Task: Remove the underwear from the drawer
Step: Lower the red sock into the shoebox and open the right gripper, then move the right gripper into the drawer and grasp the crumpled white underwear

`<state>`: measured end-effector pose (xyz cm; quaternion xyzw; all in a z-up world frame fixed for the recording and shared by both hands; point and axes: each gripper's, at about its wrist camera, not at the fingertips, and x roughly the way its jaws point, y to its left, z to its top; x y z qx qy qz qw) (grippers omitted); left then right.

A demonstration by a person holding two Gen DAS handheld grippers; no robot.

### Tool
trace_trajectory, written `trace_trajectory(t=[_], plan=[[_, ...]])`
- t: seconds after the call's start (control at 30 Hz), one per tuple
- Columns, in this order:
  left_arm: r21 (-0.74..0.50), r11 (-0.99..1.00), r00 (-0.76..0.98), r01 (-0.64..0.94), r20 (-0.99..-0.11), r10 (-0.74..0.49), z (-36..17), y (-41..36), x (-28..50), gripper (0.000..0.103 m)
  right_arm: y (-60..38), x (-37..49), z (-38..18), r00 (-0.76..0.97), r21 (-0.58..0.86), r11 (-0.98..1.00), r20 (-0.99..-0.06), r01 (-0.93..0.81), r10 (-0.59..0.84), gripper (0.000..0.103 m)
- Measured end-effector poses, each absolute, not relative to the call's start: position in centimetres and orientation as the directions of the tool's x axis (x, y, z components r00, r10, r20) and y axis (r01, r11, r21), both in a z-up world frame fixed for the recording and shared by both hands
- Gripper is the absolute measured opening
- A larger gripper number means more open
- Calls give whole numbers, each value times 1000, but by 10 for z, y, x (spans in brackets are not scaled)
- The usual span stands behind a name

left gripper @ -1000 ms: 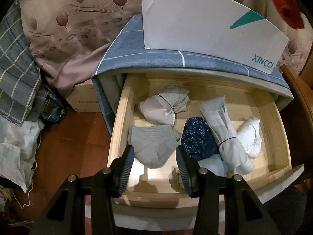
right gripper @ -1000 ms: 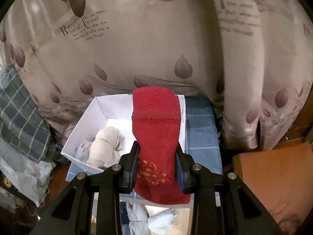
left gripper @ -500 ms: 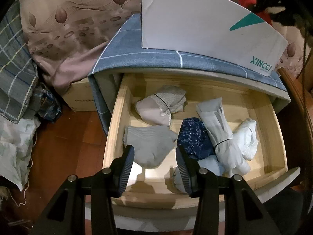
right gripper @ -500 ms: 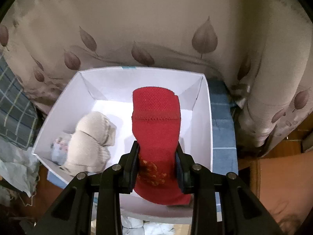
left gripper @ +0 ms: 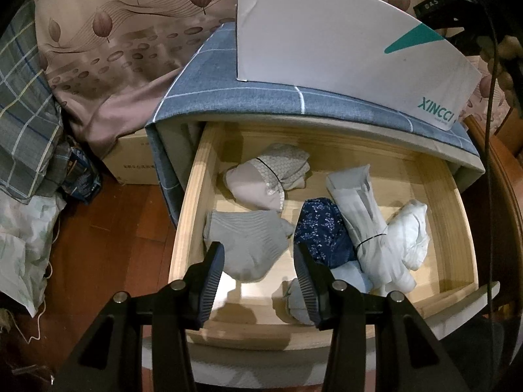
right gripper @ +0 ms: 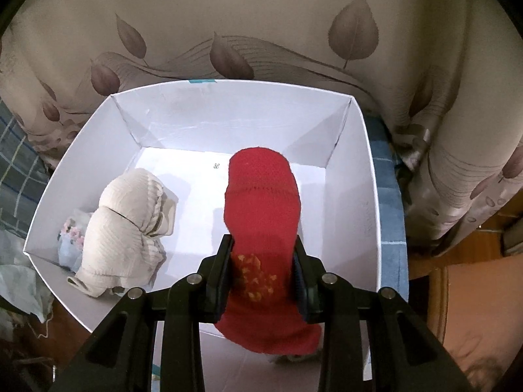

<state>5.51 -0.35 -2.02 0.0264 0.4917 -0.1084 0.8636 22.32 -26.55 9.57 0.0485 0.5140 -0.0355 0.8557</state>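
Observation:
The open wooden drawer (left gripper: 186,215) holds several folded garments: a grey one (left gripper: 248,245), a beige patterned one (left gripper: 264,179), a dark blue floral one (left gripper: 322,232), a pale grey roll (left gripper: 362,215) and a white one (left gripper: 408,235). My left gripper (left gripper: 258,261) is open and empty, hovering over the drawer's front, above the grey garment. My right gripper (right gripper: 263,261) is shut on a red garment (right gripper: 261,202) and holds it inside the white box (right gripper: 369,202), above its floor. A cream garment (right gripper: 127,225) and a small pale blue one (right gripper: 70,245) lie in the box at left.
The white box (left gripper: 327,49) stands on the blue checked cloth (left gripper: 209,81) over the cabinet top. A leaf-print curtain (right gripper: 261,32) hangs behind. A cardboard box (left gripper: 130,160), plaid fabric (left gripper: 23,114) and bags lie on the wood floor at left. A wooden chair edge (left gripper: 503,179) is at right.
My right gripper has moved down and forward with the red garment, from above the box rim to inside the box. My left gripper has drifted slightly over the drawer, still open.

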Motion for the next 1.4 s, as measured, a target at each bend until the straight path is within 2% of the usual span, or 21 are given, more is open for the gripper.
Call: trace_trajectory(t=[0.3, 0.73, 0.9, 1.4], plan=[[-69, 977, 491, 203, -856, -162, -21, 0, 55, 45, -263, 222, 95, 480, 32, 992, -877, 119, -30, 34], [-65, 978, 492, 200, -856, -158, -21, 1, 56, 45, -269, 205, 105, 489, 29, 991, -872, 129, -38, 48], [-60, 979, 496, 195, -855, -151, -23, 1, 55, 45, -270, 198, 110, 489, 13, 992, -871, 122, -48, 48], [-54, 982, 484, 183, -864, -138, -25, 1, 57, 45, -282, 126, 138, 529, 120, 988, -847, 98, 50, 48]])
